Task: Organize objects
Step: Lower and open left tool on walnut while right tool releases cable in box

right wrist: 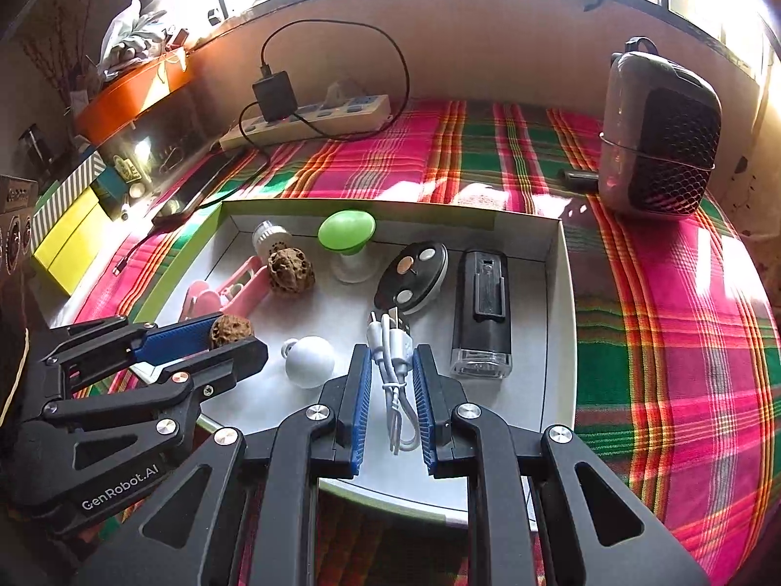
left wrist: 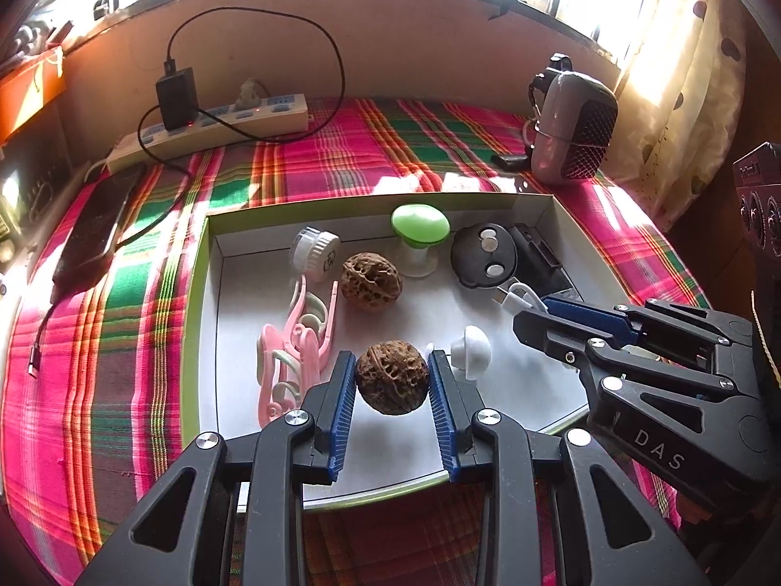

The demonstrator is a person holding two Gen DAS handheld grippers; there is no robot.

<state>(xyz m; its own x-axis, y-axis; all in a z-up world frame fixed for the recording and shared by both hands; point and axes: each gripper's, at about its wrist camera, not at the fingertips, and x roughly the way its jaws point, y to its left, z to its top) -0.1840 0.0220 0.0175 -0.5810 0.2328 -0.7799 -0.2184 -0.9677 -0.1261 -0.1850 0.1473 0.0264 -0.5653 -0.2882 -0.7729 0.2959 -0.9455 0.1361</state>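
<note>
Left gripper [left wrist: 392, 380] clamps a walnut [left wrist: 392, 377]; right gripper [right wrist: 393, 393] pinches a white cable [right wrist: 396, 356].
Both hover over the white tray [left wrist: 498, 322].

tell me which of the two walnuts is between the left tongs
The nearer walnut, sitting between the blue pads of the left tongs beside the white knob. The other walnut lies free, farther back by the green suction knob.

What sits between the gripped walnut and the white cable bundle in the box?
The white knob lies on the box floor between the walnut in the left gripper and the cable bundle; clearest in the right wrist view.
</note>
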